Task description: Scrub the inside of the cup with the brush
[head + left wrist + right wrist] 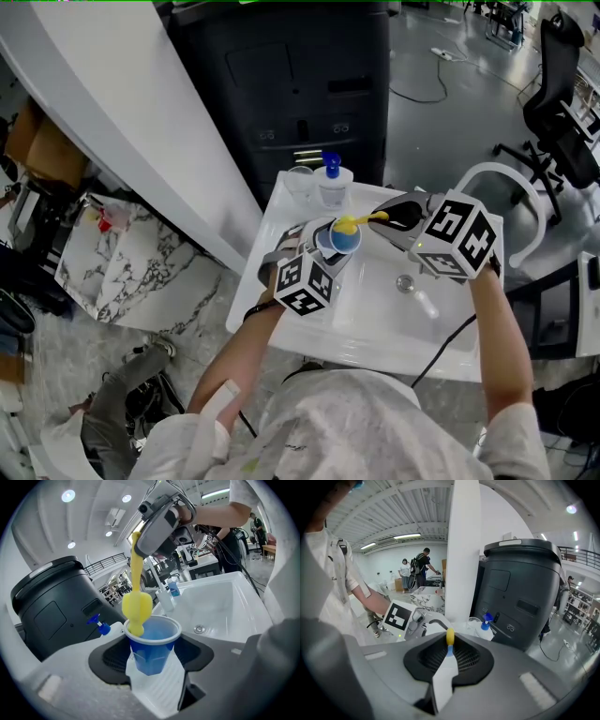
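I had my left gripper (323, 251) clenched around the blue cup (152, 651), cup held over the white sink (375, 309), my right gripper (394, 217) pinched shut on the yellow brush (136, 606) handle, brush head sat at the cup's rim, tip dipped just inside, blue-capped bottle (330, 178) beyond on the sink's edge.
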A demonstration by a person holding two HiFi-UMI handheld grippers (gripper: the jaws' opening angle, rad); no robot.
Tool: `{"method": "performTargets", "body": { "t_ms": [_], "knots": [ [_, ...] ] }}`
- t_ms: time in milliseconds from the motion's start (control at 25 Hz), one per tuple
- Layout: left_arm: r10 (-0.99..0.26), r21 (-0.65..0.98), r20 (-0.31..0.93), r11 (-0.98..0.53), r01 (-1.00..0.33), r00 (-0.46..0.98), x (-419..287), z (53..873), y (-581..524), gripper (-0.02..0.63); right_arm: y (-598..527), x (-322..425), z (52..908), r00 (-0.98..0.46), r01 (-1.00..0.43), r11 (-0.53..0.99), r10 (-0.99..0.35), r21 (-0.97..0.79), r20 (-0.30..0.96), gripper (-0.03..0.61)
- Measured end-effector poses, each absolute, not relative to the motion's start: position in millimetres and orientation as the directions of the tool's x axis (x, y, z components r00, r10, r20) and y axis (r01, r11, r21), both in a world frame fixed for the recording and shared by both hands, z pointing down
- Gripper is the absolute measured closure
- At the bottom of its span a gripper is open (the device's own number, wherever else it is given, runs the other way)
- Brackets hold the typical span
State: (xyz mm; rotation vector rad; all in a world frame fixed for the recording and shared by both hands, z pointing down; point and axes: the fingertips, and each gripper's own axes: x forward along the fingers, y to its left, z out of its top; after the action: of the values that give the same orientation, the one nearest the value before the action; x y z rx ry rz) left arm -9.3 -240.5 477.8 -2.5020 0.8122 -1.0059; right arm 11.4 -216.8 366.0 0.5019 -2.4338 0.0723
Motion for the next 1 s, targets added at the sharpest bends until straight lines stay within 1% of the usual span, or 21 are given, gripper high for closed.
{"method": "performTargets", "body": {
  "t_ms": [440,680,1000],
  "knots": [
    [-0.637,-0.475,0.499,-0.768,-0.43,0.587,-16.7,469.7,-244.6,0.321,-223.2,26.7,356.6,-0.726,-0.418,0.906,-0.373,0.059,0.577,0.545],
    [-0.667,-0.327,0.456,-0.742,-0.586,0.589,-34.2,464.0,-261.8,0.321,-231.3,37.4,340.4,-0.748,-0.498,0.866,-0.45,0.035,0.487,0.545],
    [-0.721,-0.225,0.395,-0.677,-0.7,0.57,-51.4,442.4,-275.6,0.321,-245.7,61.5,332.9,-0.703,-0.64,0.768,-0.596,0.019,0.388,0.543]
  ]
}}
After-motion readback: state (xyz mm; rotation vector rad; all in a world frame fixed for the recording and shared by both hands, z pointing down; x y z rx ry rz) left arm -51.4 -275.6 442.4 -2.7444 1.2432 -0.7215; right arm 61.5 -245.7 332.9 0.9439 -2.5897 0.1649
